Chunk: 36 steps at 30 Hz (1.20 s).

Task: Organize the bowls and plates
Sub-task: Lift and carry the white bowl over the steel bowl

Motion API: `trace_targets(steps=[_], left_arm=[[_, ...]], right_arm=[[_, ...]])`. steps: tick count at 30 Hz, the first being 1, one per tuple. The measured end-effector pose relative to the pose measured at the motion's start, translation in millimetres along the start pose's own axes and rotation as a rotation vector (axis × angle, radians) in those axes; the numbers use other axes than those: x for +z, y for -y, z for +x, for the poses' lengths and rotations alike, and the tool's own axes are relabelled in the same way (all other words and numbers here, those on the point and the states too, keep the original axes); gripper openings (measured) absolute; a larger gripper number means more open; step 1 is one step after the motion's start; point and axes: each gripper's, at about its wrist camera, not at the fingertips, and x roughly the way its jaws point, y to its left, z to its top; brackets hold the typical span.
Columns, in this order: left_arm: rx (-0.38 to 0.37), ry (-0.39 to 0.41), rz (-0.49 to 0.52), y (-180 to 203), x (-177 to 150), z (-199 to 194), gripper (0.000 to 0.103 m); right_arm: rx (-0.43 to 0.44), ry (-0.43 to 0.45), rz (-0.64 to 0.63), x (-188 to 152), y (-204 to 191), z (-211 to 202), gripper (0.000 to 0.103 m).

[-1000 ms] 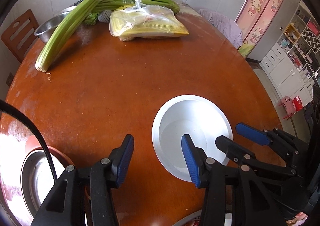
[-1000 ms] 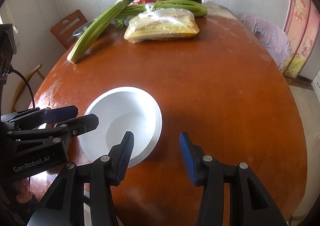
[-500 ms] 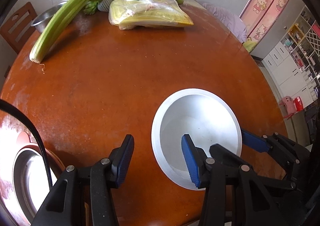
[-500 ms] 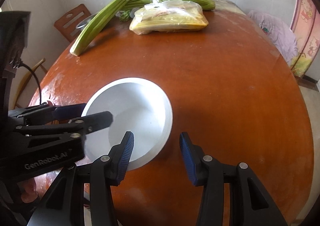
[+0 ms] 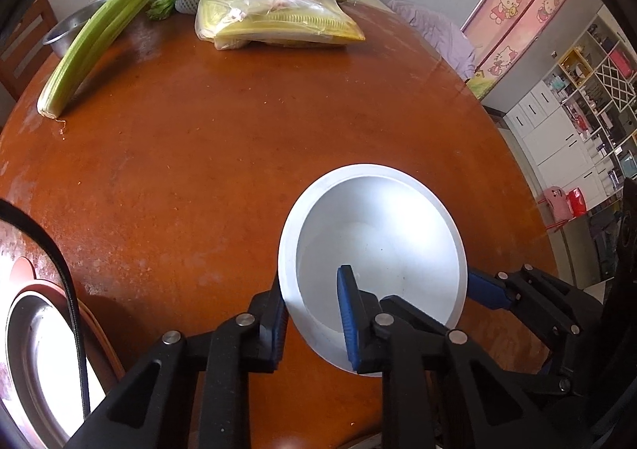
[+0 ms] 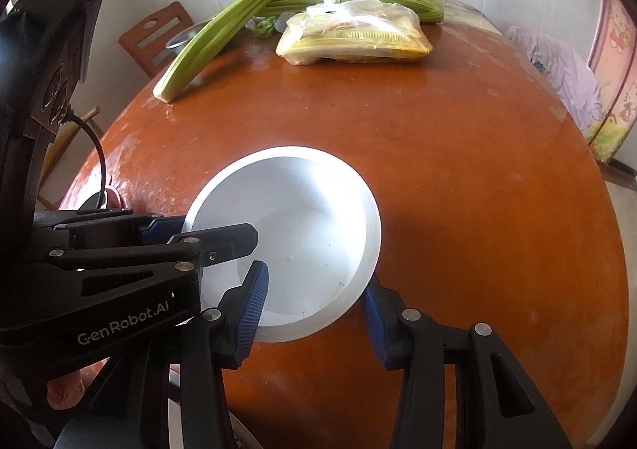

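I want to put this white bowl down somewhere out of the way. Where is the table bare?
The broad middle of the table is bare, between the white bowl, the celery and the yellow bag. Its right side beyond the bowl is bare too. The far end is crowded, and a steel bowl fills the near left edge.

Home dining room, round table (image 5: 239, 154), celery (image 5: 111, 27)
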Motion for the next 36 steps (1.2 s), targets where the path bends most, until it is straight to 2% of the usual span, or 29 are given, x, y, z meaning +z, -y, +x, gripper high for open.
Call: trace_targets(steps=[16, 36], left_arm=[[-0.005, 0.059, 0.013, 7, -8, -32, 0.024], [0.006, 0.176, 0.049, 24, -45, -98, 0.024]], right_arm=[[0.002, 0.05, -0.009, -6, -11, -28, 0.048], [-0.006, 0.162, -0.048, -34, -41, -91, 0.048]])
